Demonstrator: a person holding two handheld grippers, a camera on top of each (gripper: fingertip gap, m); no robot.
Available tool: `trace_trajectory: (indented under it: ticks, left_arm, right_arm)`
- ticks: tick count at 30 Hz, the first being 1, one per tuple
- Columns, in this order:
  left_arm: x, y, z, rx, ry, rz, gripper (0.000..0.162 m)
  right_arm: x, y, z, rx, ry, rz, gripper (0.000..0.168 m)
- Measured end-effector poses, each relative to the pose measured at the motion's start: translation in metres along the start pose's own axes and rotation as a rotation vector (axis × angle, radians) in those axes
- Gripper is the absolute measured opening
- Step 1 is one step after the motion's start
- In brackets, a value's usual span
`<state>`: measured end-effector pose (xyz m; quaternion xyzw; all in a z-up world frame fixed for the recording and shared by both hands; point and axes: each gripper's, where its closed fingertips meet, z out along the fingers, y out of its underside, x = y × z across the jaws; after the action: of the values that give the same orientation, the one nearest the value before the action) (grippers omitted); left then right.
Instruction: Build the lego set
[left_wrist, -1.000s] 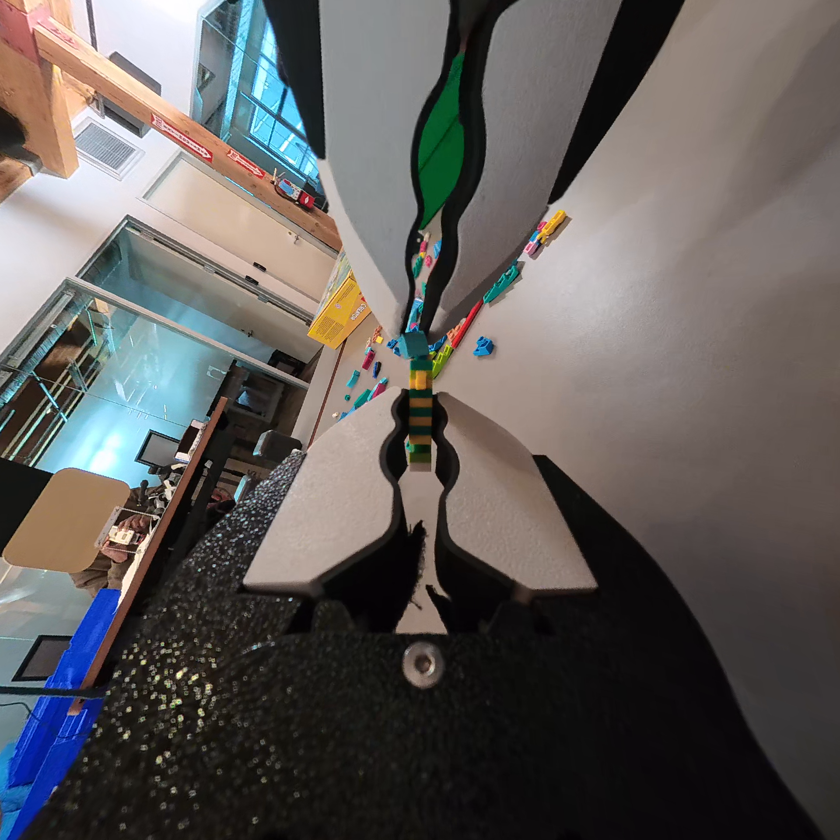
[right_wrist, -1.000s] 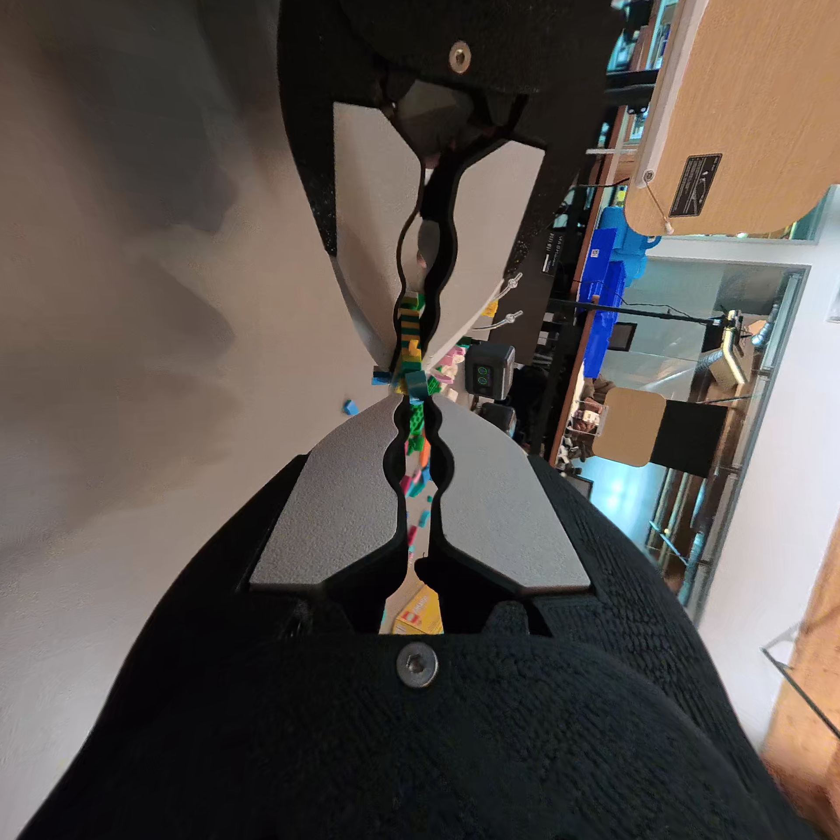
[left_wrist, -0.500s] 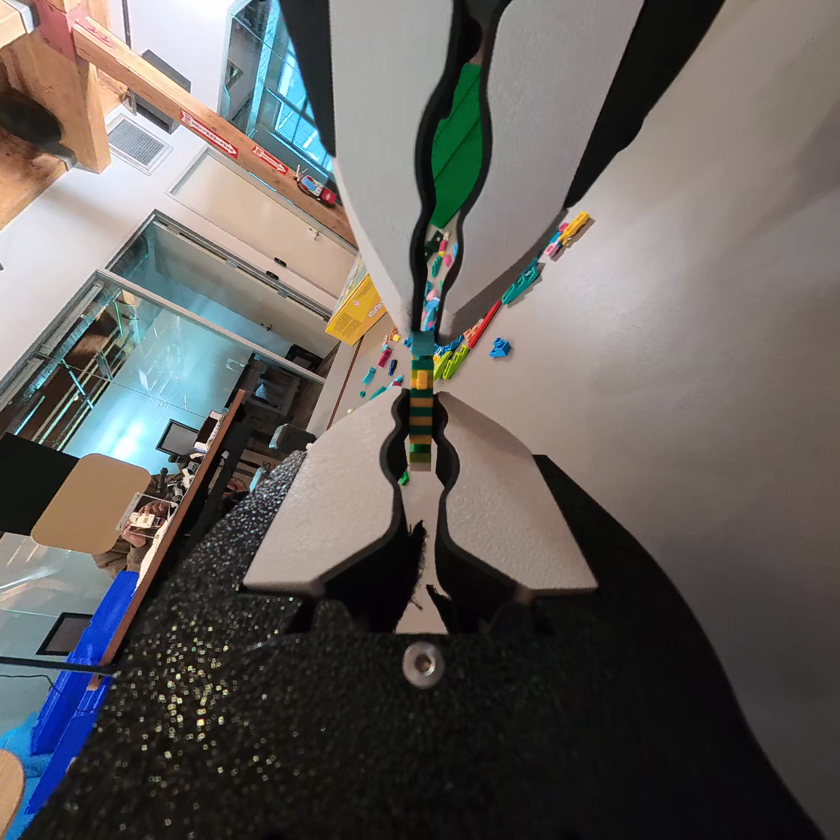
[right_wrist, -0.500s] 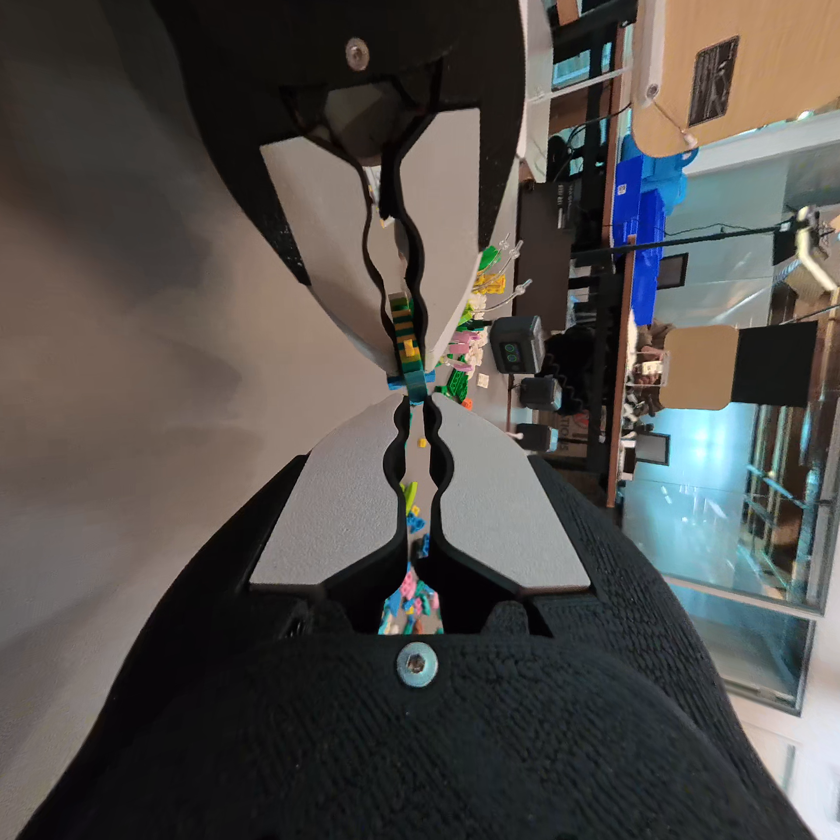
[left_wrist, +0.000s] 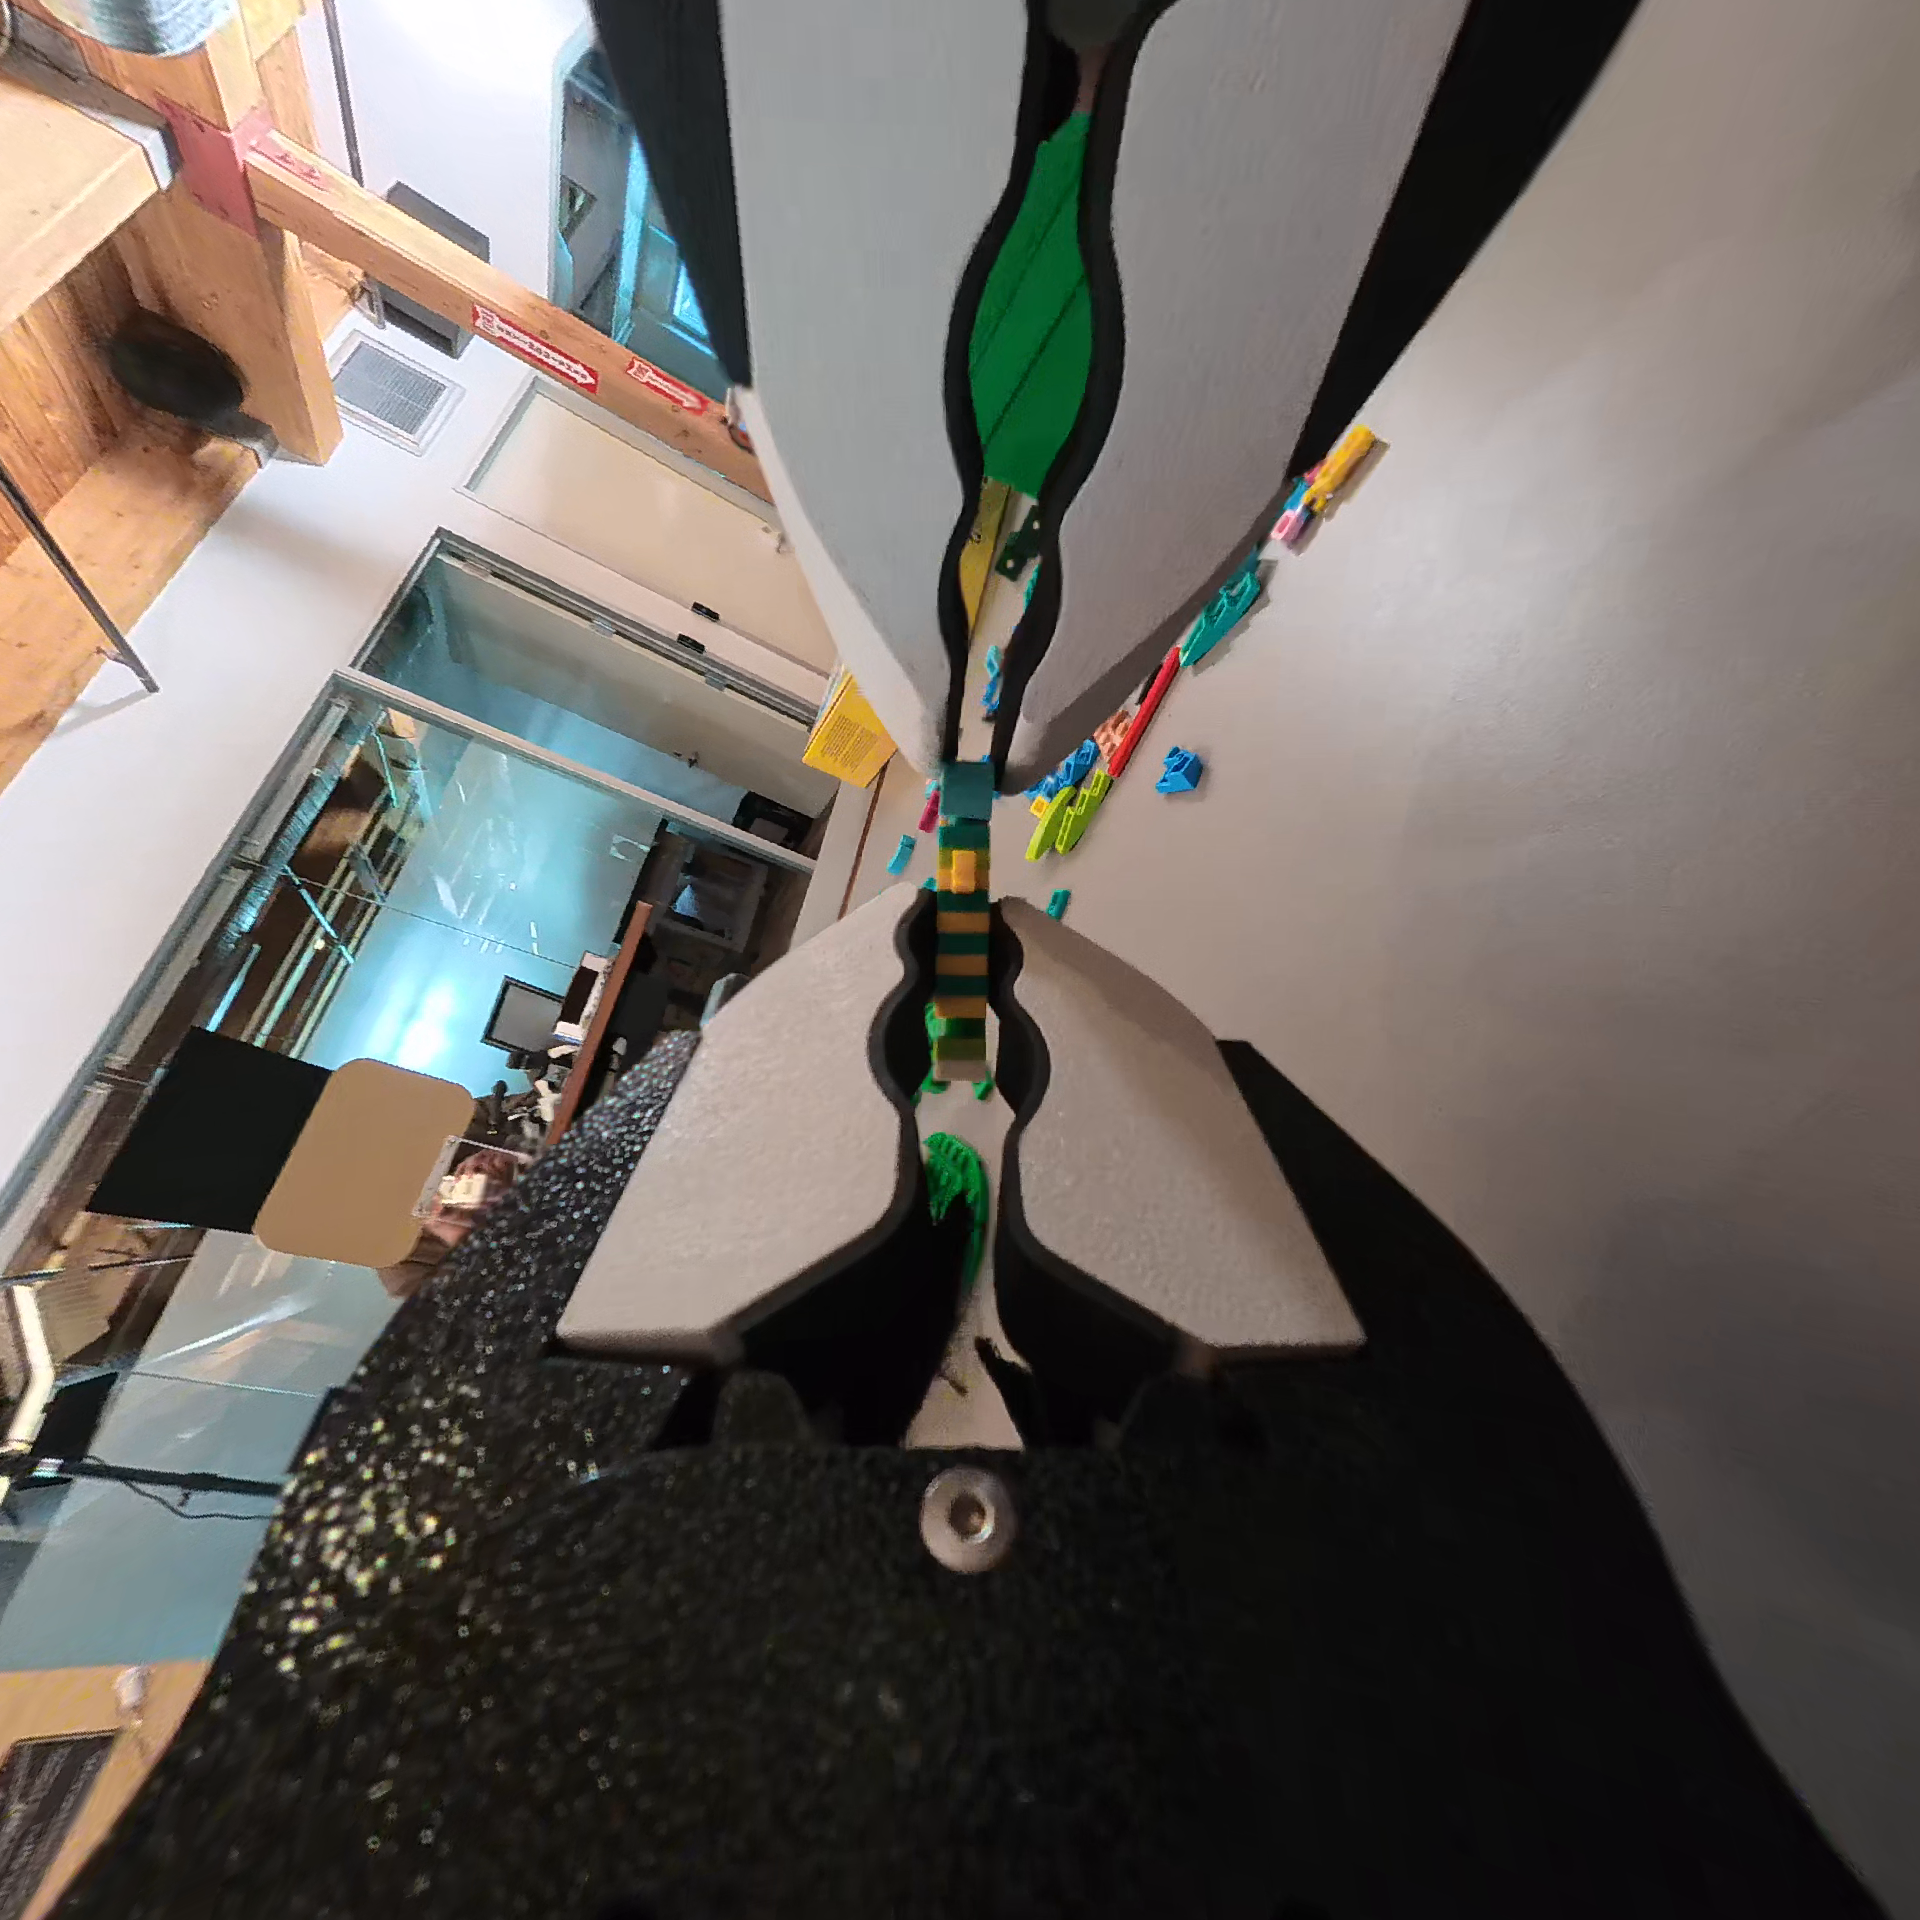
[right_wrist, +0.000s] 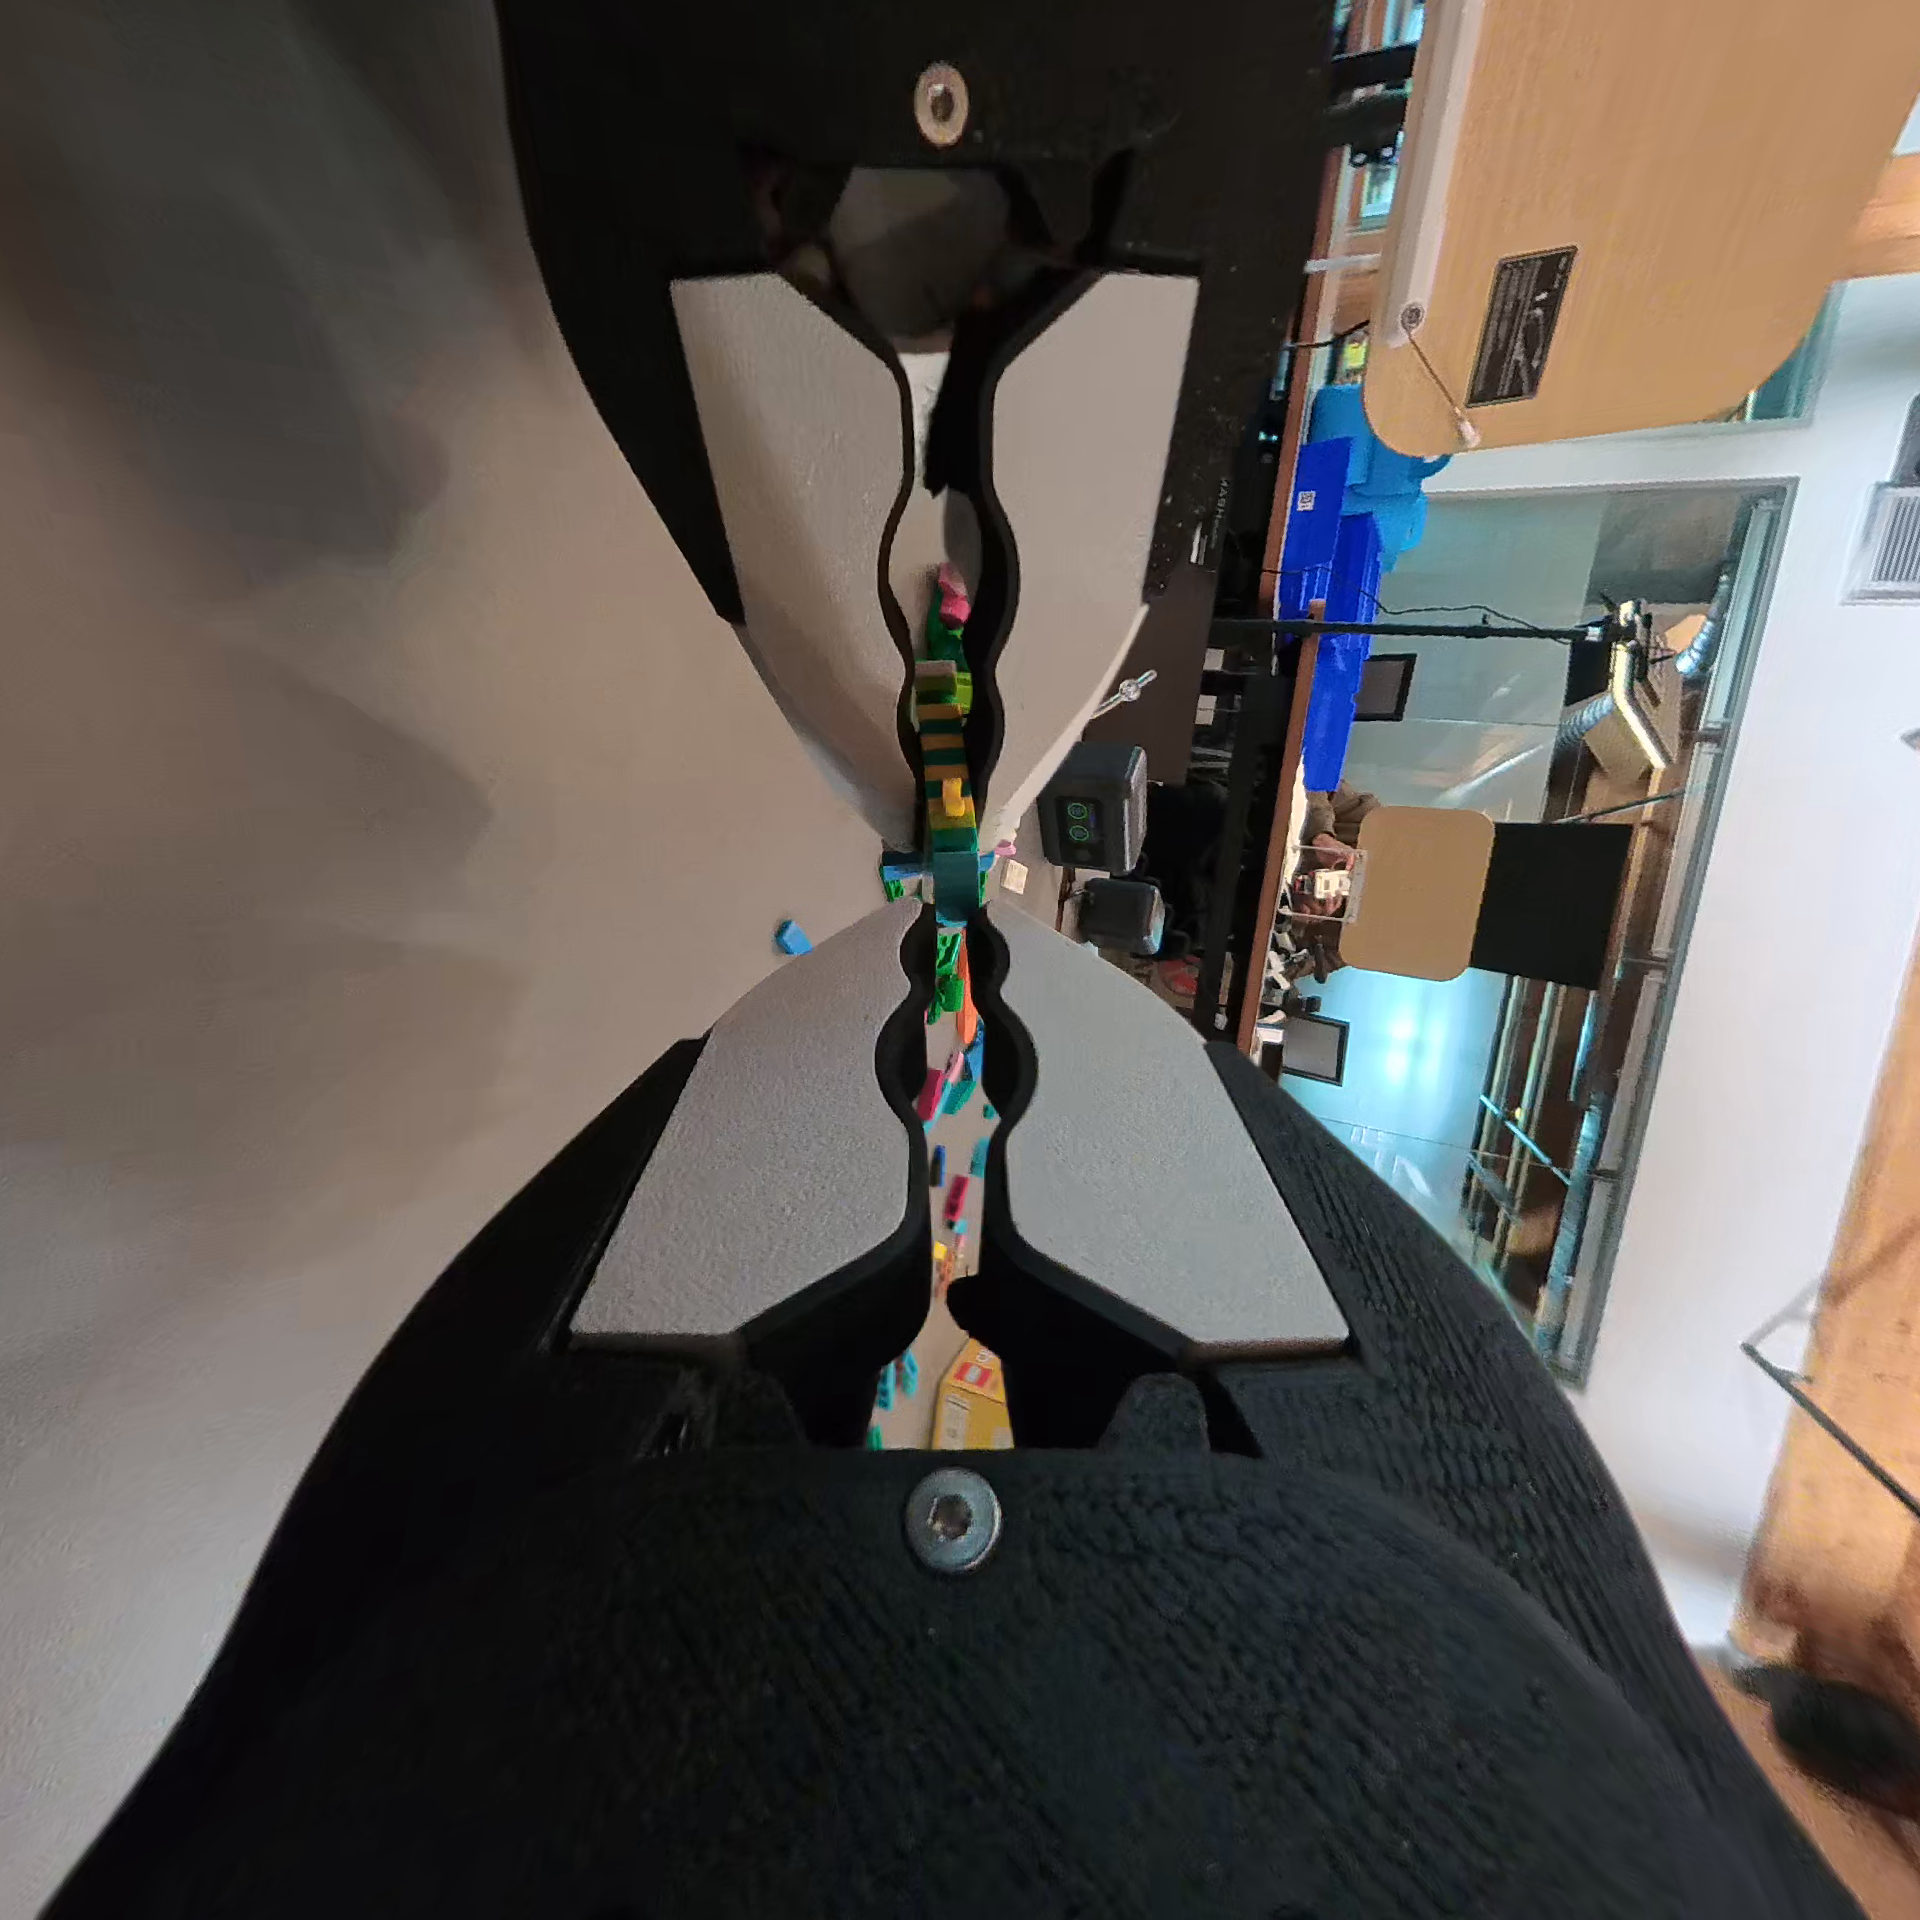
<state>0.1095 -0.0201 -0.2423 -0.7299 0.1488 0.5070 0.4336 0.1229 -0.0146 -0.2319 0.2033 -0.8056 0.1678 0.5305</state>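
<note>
Between the tips of the two facing grippers, a slim stack of green and yellow lego plates (left_wrist: 960, 961) is being held out over the pale table (left_wrist: 1621, 831). Seen from the left wrist view, the left gripper (left_wrist: 961, 909) is clamping its grey fingers (left_wrist: 790, 1091) together on the lower part of this striped stack, which is sticking out beyond the fingertips toward the right gripper (left_wrist: 971, 753). A teal brick (left_wrist: 964, 790) is sitting at the far end of the stack, and the right gripper is pinching it at its very tips, jaws drawn close around it. From the right wrist view the same teal brick (right_wrist: 956, 883) is lying between the right gripper (right_wrist: 956, 912) tips, with the striped stack (right_wrist: 943, 758) running away into the narrowed fingers of the left gripper (right_wrist: 951, 821) opposite. Loose bricks (left_wrist: 1081, 800) in blue, lime, red and pink are lying scattered on the table beyond the stack, well apart from the grippers. A green baseplate (left_wrist: 1029, 332) is showing through the gap of the right gripper, and a yellow box (left_wrist: 847, 732) is resting near the table's far edge. A lone blue brick (right_wrist: 792, 937) is lying on the table just beside the tips.
</note>
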Motion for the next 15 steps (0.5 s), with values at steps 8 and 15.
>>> trace_trajectory:
  ticks: [8,15]
  left_arm:
    - [0.0036,-0.0017,-0.0006,-0.021,-0.026,0.199,0.007]
    - [0.0012,0.0019,0.0007,-0.041,-0.023,0.156,0.006]
  right_arm:
    - [-0.0082,0.0002,-0.002,0.01,-0.11,0.009,0.004]
    - [-0.0056,0.0013,0.0017,-0.048,-0.099,-0.018,0.004]
